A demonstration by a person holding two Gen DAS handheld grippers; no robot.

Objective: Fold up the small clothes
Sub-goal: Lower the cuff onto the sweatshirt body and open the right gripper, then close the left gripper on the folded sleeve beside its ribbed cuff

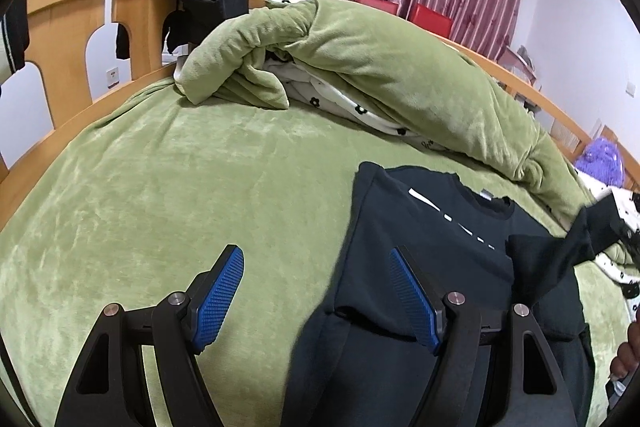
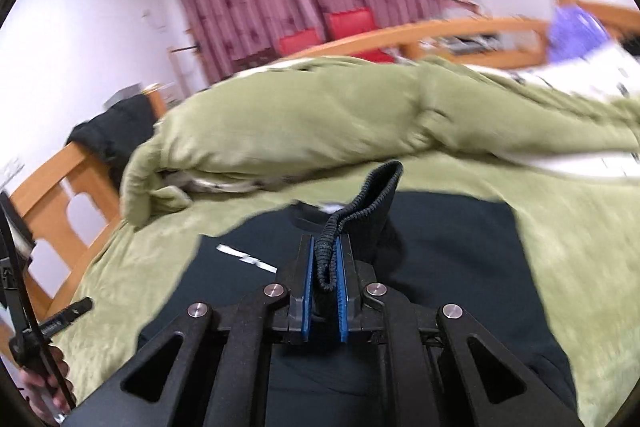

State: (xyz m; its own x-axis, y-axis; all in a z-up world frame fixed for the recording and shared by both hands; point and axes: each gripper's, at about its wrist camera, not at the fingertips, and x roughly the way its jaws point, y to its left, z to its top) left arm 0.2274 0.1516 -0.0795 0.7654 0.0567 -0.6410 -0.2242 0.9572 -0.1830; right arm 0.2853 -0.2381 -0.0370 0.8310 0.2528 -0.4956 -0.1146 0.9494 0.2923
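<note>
1. Holding the ribbed cuff (image 2: 370, 203) of the dark sweatshirt (image 2: 440, 247) in my right gripper (image 2: 325, 263), I have the sleeve lifted off the body of the garment. In the right wrist view the cuff stands up from between the blue pads (image 2: 306, 279) at the centre of the frame, and the pads are pressed together on it.

2. The sweatshirt lies flat on the green bedspread (image 1: 160, 187). In the left wrist view it fills the lower right of the frame, with the collar (image 1: 492, 203) toward the upper right, so I judge its long axis runs from the bottom of the frame up toward the collar.

3. In that same view the lifted sleeve (image 1: 552, 259) hangs at the right edge, stretched toward my right gripper (image 1: 612, 223), which shows only in part there.

4. My left gripper (image 1: 316, 291) hovers with its jaws spread wide and nothing between them. The right pad is over the sweatshirt's left edge and the left pad is over bare bedspread.

5. I judge the next move is to bring the sleeve across the body, toward the left of the frame. My right hand is the nearer one, since it already has the cuff.
</note>
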